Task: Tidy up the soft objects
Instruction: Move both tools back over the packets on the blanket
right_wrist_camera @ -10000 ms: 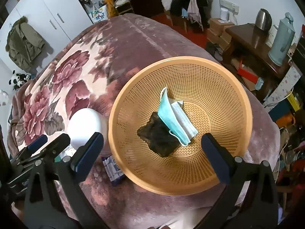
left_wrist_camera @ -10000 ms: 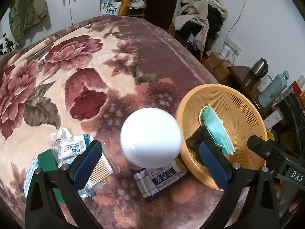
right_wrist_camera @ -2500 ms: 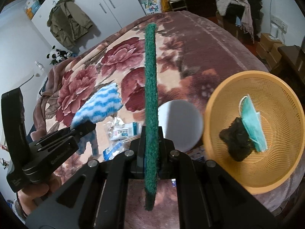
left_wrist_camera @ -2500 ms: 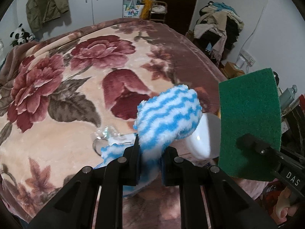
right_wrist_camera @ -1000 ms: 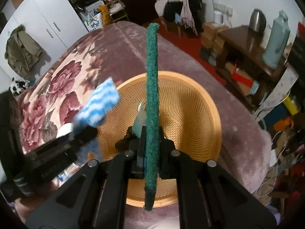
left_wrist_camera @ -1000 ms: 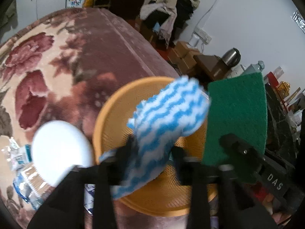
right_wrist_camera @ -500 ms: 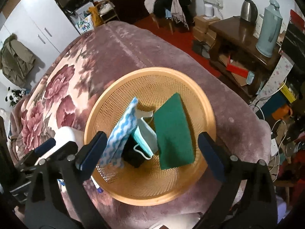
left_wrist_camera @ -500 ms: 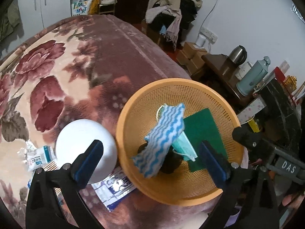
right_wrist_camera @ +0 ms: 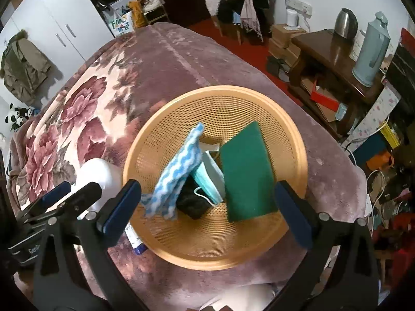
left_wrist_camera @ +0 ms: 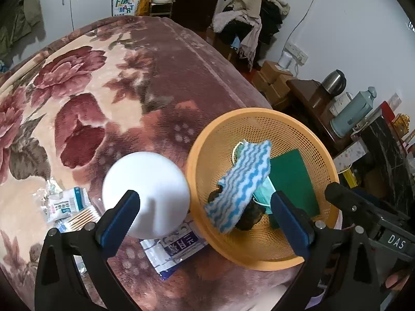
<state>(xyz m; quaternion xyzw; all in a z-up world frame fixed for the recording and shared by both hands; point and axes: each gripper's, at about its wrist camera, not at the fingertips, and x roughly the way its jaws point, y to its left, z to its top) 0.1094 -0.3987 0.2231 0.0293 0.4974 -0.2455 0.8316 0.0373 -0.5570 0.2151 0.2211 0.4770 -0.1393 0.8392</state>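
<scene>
We hold both tongs over the bed: the left tongs [left_wrist_camera: 205, 216] gape wide and empty, and the right tongs [right_wrist_camera: 208, 204] are opening, nothing between them. In the orange basket [right_wrist_camera: 298, 140] the blue-and-white striped cloth [right_wrist_camera: 179, 176] leans at the left, the green scouring pad [right_wrist_camera: 246, 173] lies right, a face mask [right_wrist_camera: 210, 178] and dark cloth [right_wrist_camera: 192, 202] between. A white ball [left_wrist_camera: 145, 191] sits just left of the basket.

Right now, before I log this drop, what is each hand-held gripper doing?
Left hand-held gripper: open, holding nothing.
Right hand-held gripper: jaws opening wide, nothing between them; the green scouring pad lies in the orange basket.
</scene>
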